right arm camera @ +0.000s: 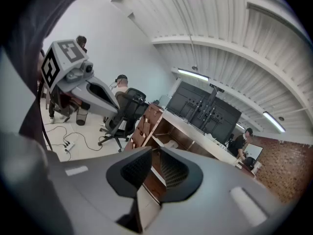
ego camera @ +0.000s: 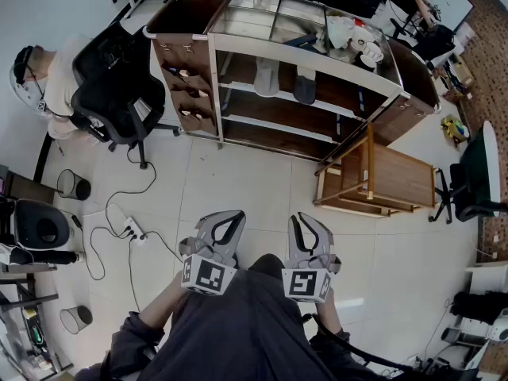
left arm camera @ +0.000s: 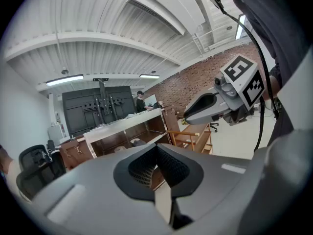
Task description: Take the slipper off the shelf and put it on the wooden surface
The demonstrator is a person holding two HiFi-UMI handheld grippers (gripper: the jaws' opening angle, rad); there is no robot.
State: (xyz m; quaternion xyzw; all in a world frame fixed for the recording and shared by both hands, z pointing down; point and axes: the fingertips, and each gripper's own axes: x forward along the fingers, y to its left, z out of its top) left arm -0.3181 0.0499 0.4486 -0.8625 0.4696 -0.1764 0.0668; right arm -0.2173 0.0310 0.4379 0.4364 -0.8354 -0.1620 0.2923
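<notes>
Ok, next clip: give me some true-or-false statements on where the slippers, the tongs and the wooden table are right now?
1. A white slipper and a dark slipper sit side by side on a shelf of the shelving unit. True.
2. The right tongs hold a slipper. False: nothing is between them.
3. A slipper already lies on the wooden table. False: its top is bare.
4. The left tongs and the right tongs are both close to the person's body, well short of the shelving unit. True.
5. The wooden table stands at the unit's left end in the head view. False: it is near the right end.
</notes>
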